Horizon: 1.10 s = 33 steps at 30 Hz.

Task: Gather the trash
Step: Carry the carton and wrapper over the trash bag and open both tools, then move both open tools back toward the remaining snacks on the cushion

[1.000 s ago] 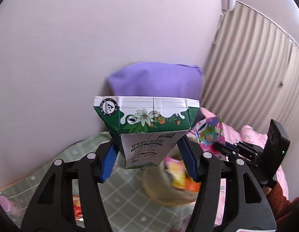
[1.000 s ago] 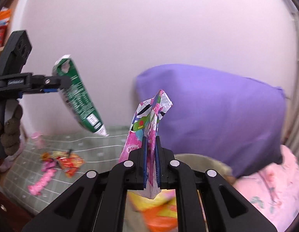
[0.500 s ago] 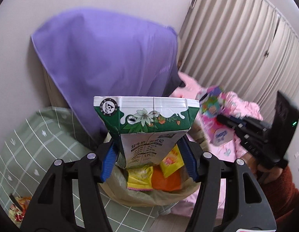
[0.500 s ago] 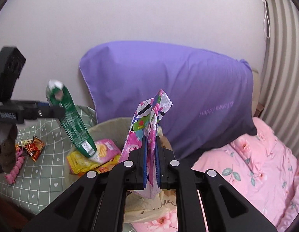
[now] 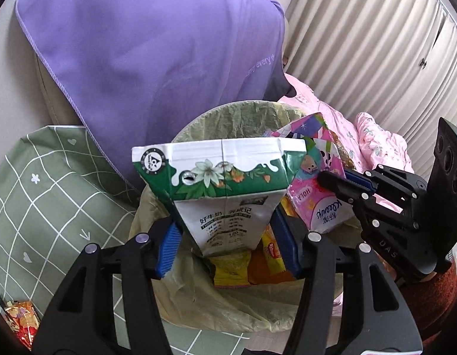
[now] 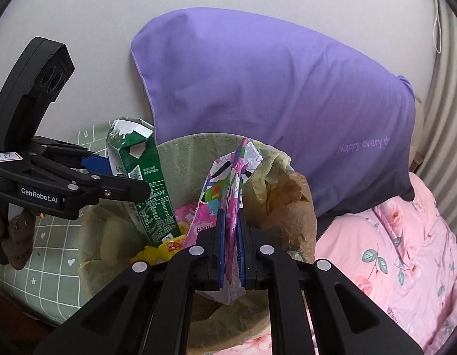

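A bin lined with a yellow-green bag (image 5: 228, 118) (image 6: 187, 153) sits below both grippers, with yellow and orange snack packets (image 5: 231, 272) inside. My left gripper (image 5: 227, 236) (image 6: 122, 177) grips a green-and-white milk carton (image 5: 225, 183) (image 6: 145, 183) between its blue pads, and its jaws are closing on it. The carton hangs over the bin's mouth, its lower end inside the rim. My right gripper (image 6: 231, 222) (image 5: 338, 180) is shut on a pink printed tissue wrapper (image 6: 228, 183) (image 5: 314, 177), also held above the bin.
A purple pillow (image 5: 157, 44) leans on the wall behind the bin. A green checked cover (image 5: 51, 192) lies to the left with snack wrappers (image 5: 21, 322) on it. A pink floral quilt (image 6: 391, 251) is on the right. A brown paper bag (image 6: 290, 204) sits at the bin's rim.
Both grippers have come down and closer to the bin, which now fills the space right under them. The carton and the pink wrapper are still held.
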Tool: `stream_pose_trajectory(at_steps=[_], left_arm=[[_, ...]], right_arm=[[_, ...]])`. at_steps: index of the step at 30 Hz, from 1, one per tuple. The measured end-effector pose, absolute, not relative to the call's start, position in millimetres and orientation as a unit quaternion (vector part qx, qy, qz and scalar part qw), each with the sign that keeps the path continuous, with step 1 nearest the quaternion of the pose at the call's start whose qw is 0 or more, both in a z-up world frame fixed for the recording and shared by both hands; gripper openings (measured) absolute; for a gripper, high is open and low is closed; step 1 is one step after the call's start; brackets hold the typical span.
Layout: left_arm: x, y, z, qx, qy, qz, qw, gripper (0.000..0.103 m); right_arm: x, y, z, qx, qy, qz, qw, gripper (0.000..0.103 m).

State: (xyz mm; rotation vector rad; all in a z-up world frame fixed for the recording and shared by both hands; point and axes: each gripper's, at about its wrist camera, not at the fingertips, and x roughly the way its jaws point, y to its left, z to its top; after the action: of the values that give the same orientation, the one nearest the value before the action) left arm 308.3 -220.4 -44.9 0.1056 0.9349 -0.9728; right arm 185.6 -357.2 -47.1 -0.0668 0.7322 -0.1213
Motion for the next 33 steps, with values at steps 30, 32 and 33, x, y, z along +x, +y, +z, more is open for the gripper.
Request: stream_pose_trajectory(at_steps=[30,32,33], left_arm=[[303,-133,14,-0.014,0.354,-0.418,0.836,0.094],[302,-114,14,-0.014,0.342,-0.382,0.858,0.094],[300,-102,13,-0.017,0.339,-0.359,0.869,0.094]], right_arm=[[166,-351,-7,0.017,0.299,-0.083,0.95,0.042],[169,-339,0,0.015,0.286,-0.063,0.956,0.042],[172,-334,2,0.014,0.28,-0.053,0.958,0.042]])
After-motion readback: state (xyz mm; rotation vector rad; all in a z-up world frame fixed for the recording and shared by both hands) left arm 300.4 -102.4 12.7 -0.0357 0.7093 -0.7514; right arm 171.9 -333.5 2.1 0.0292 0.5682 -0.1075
